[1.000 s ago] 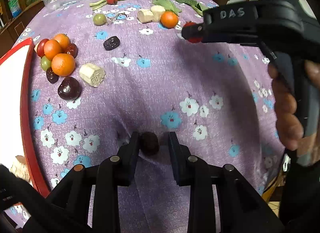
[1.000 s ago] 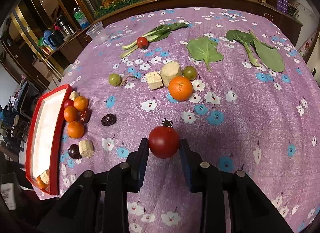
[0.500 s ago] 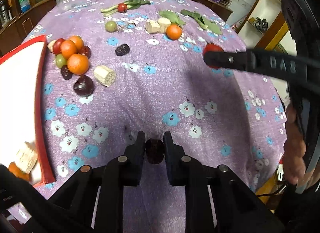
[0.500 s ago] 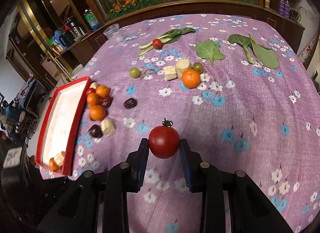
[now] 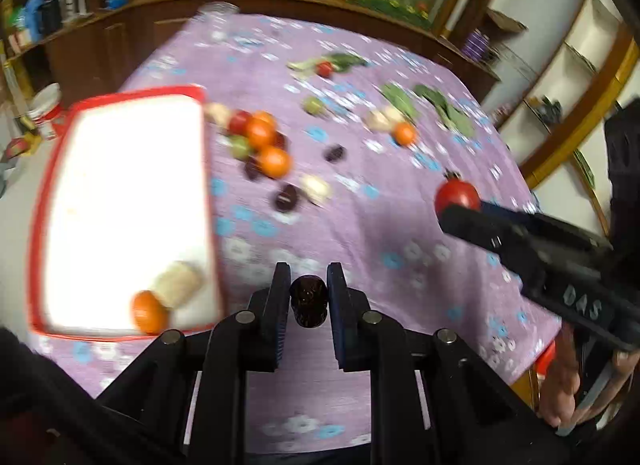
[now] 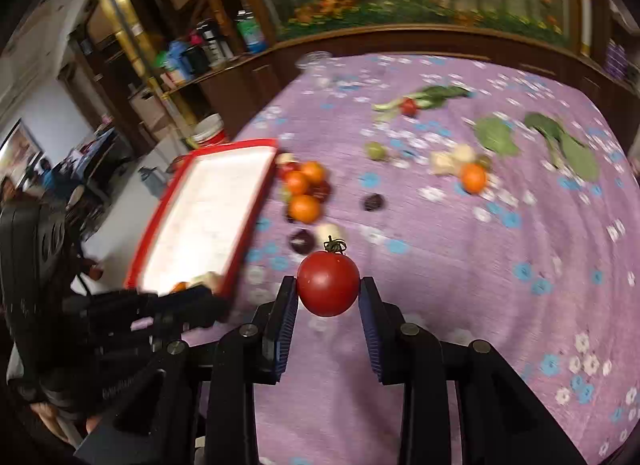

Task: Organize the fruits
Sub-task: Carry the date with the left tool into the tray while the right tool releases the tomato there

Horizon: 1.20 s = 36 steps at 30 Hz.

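Observation:
My left gripper (image 5: pixel 308 285) is shut on a small dark date (image 5: pixel 308 301) and holds it above the purple cloth, right of the red-rimmed white tray (image 5: pixel 120 193). The tray holds an orange (image 5: pixel 148 313) and a pale cut piece (image 5: pixel 178 283) at its near corner. My right gripper (image 6: pixel 328 297) is shut on a red tomato (image 6: pixel 328 283) held above the cloth; it shows in the left wrist view too (image 5: pixel 458 195). A heap of oranges (image 6: pixel 304 193) and dark fruits lies beside the tray (image 6: pixel 208 221).
Further back lie a lone orange (image 6: pixel 473 177), pale cut pieces, a green fruit (image 6: pixel 376 151), leafy greens (image 6: pixel 560 145) and a small tomato (image 6: pixel 408 105). A clear cup (image 6: pixel 314 61) stands at the far edge. Wooden cabinets surround the table.
Both grippers have lifted and swung left toward the tray, still holding the date and the tomato. The tray now fills more of the left wrist view, which is motion-blurred.

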Available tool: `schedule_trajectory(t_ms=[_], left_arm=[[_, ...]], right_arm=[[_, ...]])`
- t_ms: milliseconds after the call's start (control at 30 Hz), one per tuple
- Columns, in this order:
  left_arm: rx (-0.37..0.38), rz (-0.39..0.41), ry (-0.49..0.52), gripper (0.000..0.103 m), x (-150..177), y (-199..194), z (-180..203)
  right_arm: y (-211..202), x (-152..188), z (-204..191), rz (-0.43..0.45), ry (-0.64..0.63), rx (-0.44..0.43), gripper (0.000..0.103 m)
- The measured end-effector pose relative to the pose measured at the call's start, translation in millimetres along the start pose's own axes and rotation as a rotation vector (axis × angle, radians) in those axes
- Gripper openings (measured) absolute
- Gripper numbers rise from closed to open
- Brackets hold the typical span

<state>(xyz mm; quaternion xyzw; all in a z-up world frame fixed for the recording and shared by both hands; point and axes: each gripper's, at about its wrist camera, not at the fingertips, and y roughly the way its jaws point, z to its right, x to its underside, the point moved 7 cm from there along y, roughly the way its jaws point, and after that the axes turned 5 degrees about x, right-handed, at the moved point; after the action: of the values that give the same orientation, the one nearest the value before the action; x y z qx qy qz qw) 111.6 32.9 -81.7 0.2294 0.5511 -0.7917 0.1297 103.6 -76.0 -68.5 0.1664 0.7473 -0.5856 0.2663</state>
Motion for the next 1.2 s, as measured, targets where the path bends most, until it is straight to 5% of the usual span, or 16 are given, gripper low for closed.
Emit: schedule_trajectory(t_ms=[233, 567, 867, 1200], left_arm=[[-0.092, 0.067, -0.119, 0.016, -19, -29, -71], [-0.15, 0.028, -0.22, 0.016, -15, -13, -146], [-0.173, -0.038, -0.247, 0.016, -6, 21, -172], [-0.179, -0.105, -0.242, 0.016, -4, 37, -182]], right_arm=[[12, -21, -66, 0.002, -0.103, -0.065, 0.032], [84, -27, -128, -0.111, -0.185, -0.143, 0.032], [151, -16, -150, -0.213, -0.225, -0.154, 0.032], [178, -6, -164, -0.286, -0.293, -0.116, 0.031]])
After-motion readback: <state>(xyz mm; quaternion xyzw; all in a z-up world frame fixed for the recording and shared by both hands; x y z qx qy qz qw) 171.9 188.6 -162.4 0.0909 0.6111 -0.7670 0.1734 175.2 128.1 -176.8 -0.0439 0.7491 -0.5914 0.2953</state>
